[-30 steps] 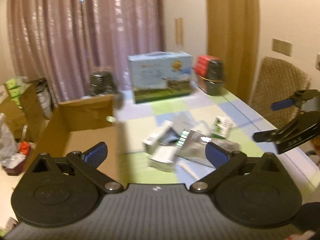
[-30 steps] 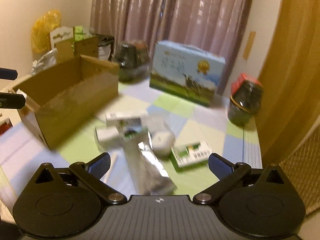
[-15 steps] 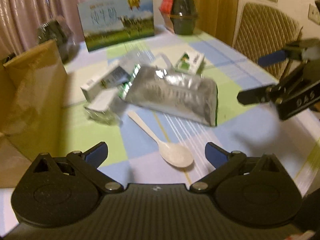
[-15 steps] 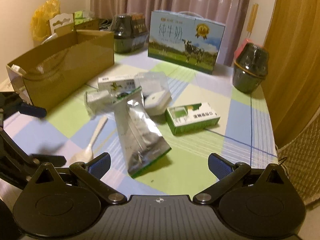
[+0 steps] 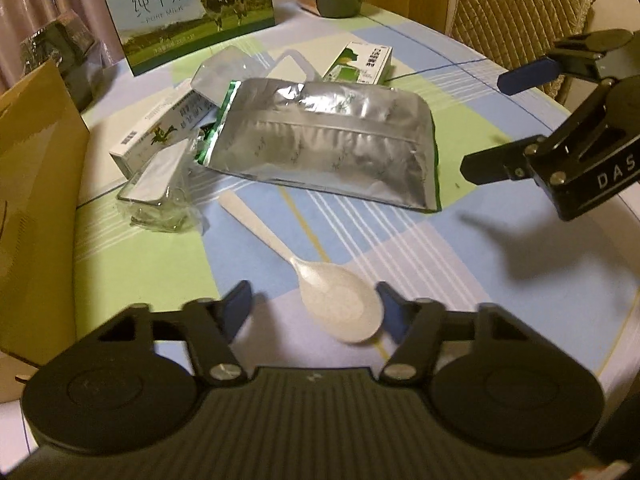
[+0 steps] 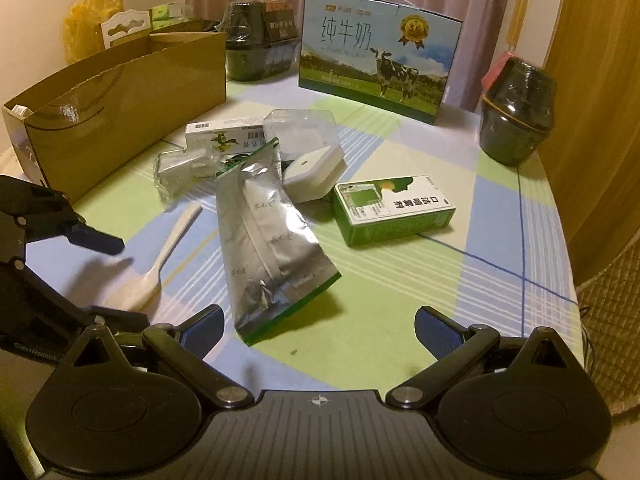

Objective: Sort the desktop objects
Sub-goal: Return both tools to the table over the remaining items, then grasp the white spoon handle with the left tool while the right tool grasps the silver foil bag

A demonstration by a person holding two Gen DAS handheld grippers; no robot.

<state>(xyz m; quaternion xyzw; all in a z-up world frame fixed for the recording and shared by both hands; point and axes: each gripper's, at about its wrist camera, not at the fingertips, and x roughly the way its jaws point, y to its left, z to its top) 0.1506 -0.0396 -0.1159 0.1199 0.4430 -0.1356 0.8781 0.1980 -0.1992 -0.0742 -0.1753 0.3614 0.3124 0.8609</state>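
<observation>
A white plastic spoon [image 5: 336, 304] [image 6: 160, 252] lies on the checked tablecloth with its bowl between the fingers of my left gripper [image 5: 312, 304] [image 6: 112, 280]. Those jaws are closing; the right pad is at the bowl's edge and the left pad stands clear of it. A silver foil pouch [image 5: 320, 144] [image 6: 264, 240] lies just beyond the spoon. My right gripper [image 6: 318, 328] [image 5: 504, 120] hangs open over the pouch's near end, holding nothing. Around the pouch lie a green box [image 6: 392, 208], a white carton [image 6: 224, 136], a clear plastic pack [image 5: 160, 196] and a small white device [image 6: 316, 168].
An open cardboard box [image 6: 120, 100] [image 5: 36, 200] stands at the table's left. A milk gift carton [image 6: 376, 48] and two dark pots [image 6: 516, 108] [image 6: 260, 44] line the far edge. A woven chair [image 5: 516, 4] is beyond the right edge.
Both grippers have come down toward the table. The left one has dropped onto the spoon and its jaws have narrowed around the bowl. The right jaws stay wide.
</observation>
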